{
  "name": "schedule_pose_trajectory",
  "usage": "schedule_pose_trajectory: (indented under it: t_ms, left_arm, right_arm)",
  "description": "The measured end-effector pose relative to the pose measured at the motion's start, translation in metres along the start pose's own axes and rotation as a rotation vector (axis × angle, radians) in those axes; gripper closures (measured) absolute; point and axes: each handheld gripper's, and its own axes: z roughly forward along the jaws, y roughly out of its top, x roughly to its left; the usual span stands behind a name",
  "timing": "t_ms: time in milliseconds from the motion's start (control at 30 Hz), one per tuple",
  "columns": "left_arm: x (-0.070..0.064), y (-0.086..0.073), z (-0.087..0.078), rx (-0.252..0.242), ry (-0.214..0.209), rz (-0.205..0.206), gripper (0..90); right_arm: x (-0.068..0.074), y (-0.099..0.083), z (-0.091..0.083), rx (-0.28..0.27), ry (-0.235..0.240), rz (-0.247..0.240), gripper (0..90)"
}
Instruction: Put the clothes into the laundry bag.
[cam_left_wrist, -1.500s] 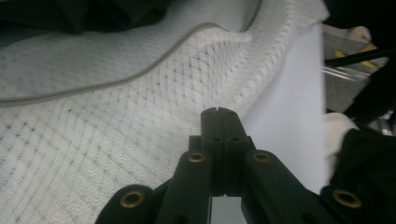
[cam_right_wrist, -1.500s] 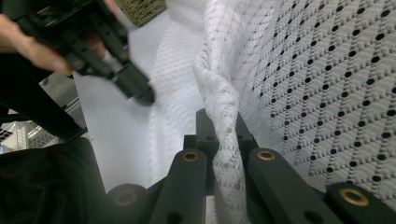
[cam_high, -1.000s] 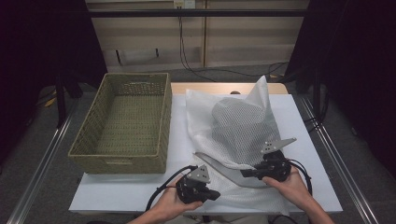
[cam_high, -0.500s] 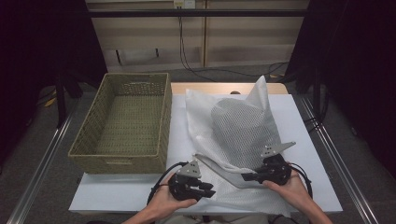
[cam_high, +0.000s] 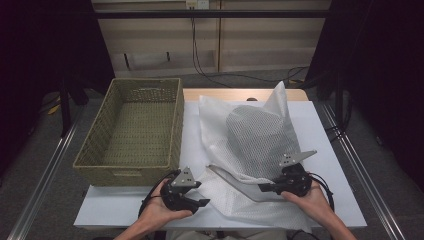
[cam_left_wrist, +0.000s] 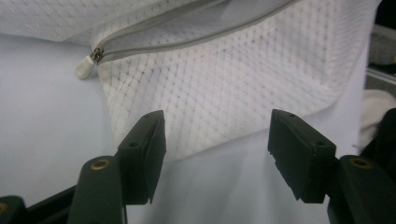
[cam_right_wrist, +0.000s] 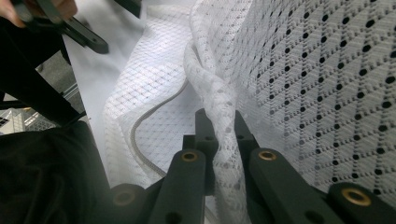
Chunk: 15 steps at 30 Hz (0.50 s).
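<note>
Lying across the right half of the white worktop (cam_high: 320, 130), the mesh laundry bag (cam_high: 260, 140) looks light, limp and easy to bunch, so I judge it will sag and fold wherever it is lifted and needs two hold points to stay spread. The right hand-held gripper (cam_right_wrist: 219, 126) has its jaws pressed together on a twisted fold of the mesh near the bag's open mouth, a fair hold since the netting is not slippery. The left hand-held gripper (cam_left_wrist: 217, 154) hovers with jaws spread just short of the bag's near corner, beside the zipper pull (cam_left_wrist: 86, 67); the hemmed edge along the zipper (cam_left_wrist: 187, 28) looks the firmest place to pinch. The woven basket (cam_high: 135, 165) stands at the left, just beside the bag, and holds nothing
</note>
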Motion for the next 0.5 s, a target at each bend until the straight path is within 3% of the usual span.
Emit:
schedule_pose_trajectory:
  t_ms: [133,167,467,500]
  left_arm:
    - [0.005,0.002,0.007,-0.014,0.020,-0.007,33.2]
    - [0.007,0.002,0.009,-0.031,0.008,-0.019,32.8]
    - [0.009,0.005,0.022,0.033,0.065,0.042,31.5]
    - [0.008,0.004,0.025,0.032,0.057,0.031,30.5]
  right_arm:
    - [0.000,0.000,0.000,0.001,0.001,-0.002,87.2]
    - [0.001,0.000,-0.001,-0.004,0.001,0.002,87.2]
    - [0.000,0.000,0.000,-0.002,0.003,-0.006,87.2]
    - [0.000,0.000,0.000,-0.011,0.003,-0.014,87.2]
